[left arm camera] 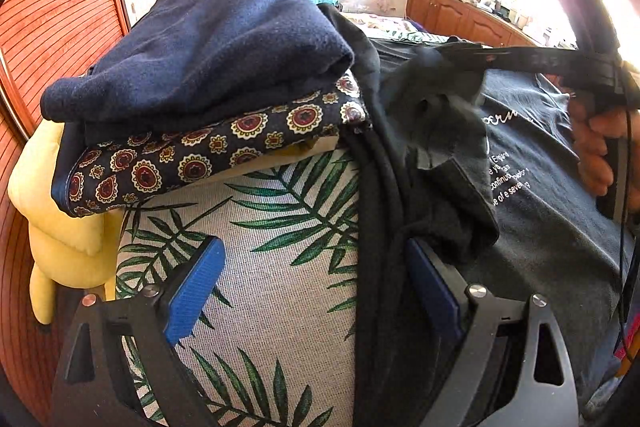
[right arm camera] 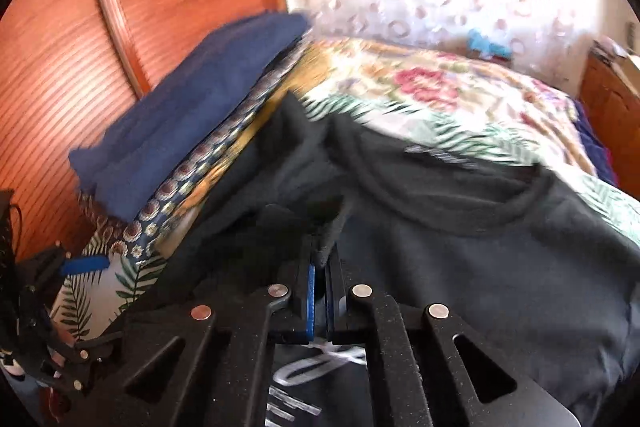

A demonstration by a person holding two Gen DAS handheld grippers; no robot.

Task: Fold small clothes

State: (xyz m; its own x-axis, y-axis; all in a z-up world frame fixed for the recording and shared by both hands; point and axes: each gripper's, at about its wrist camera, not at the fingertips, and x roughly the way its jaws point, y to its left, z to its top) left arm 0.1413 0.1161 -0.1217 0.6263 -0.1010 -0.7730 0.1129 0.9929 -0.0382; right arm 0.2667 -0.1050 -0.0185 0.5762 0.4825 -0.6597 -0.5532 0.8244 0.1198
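**Folding the dark tee: keep the pinch tight and give the free claw a job**

Looking at where things sit: the dark grey t-shirt (left arm camera: 552,211) lies spread on the palm-leaf bedspread (left arm camera: 280,227), chest print facing up, with its collar toward the far side in the right wrist view. The right claw (right arm camera: 320,267) is pressed together on a bunched bit of the shirt's fabric and has it lifted off the bed. From the left camera you can see that raised flap (left arm camera: 436,115) hanging from the tip of the claw, out over the shirt's left edge.

The left claw (left arm camera: 316,287) is spread wide, nothing between its blue pads (left arm camera: 196,291). It hovers low over the bedspread, with the shirt's near-left edge lying just beside its right finger.

How I'd handle this step, just my take:

- Carry the pinched part across in one flat sweep, not up high, or the rest of the shirt probably drags and bunches.
- Use the open claw to pin the shirt's body while the other pulls, so the fold line stays straight.
- Watch the stack of folded clothes (left arm camera: 208,67) at the far left, navy fleece on top of a patterned piece. It sits right against the shirt's edge, so a wide swing could knock it.
- Let go only once the edge lies flat.

The right view is blurry, so I can't tell exactly which part of the shirt is pinched.
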